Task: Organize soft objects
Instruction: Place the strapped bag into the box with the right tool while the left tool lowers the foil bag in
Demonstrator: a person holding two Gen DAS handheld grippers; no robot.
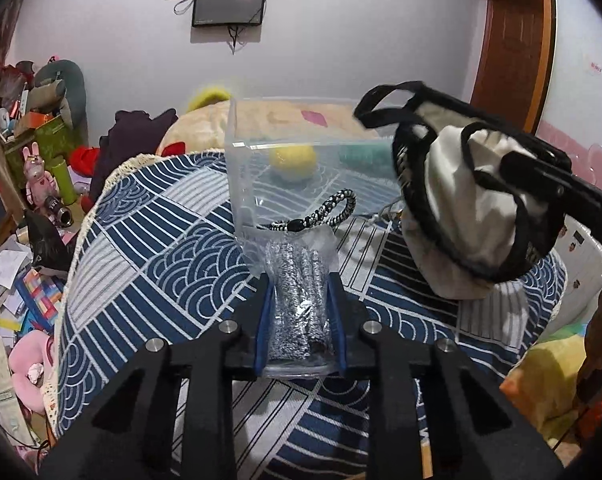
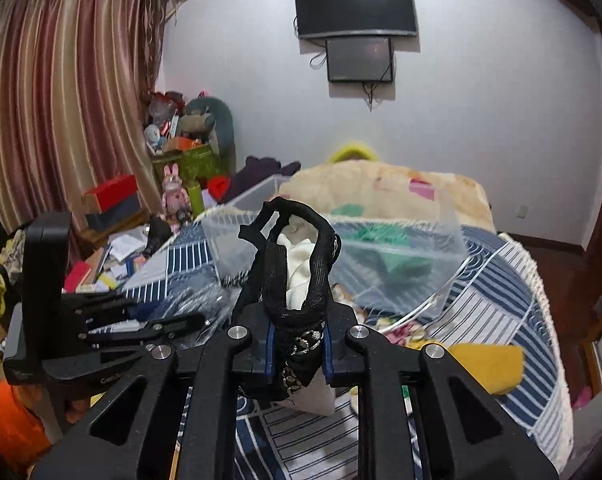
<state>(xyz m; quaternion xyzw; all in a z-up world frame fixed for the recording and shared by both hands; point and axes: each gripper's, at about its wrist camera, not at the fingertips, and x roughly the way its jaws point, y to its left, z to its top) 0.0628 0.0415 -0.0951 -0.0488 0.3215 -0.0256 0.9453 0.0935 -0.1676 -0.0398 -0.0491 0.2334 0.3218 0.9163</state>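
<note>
While tilted downward, both hand-held grippers (image 1: 299, 320) (image 2: 299, 344) clamped on soft goods.

Illumination is even, cool and diffuse, with soft shadows. Glare appears on the upper wall screen (image 2: 355, 6). Both views show strong fisheye curvature and dark corner vignetting. Motion blur affects the black-and-white pouch (image 1: 473, 204) and the clear plastic bin (image 2: 341, 252).

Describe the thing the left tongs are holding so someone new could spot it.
On the blue wave-patterned cloth, just in front of the clear plastic box, the left tongs are shut on a clear bag of speckled black-and-white fabric. Unlike the braided cord behind it, it's plastic-wrapped.
</note>
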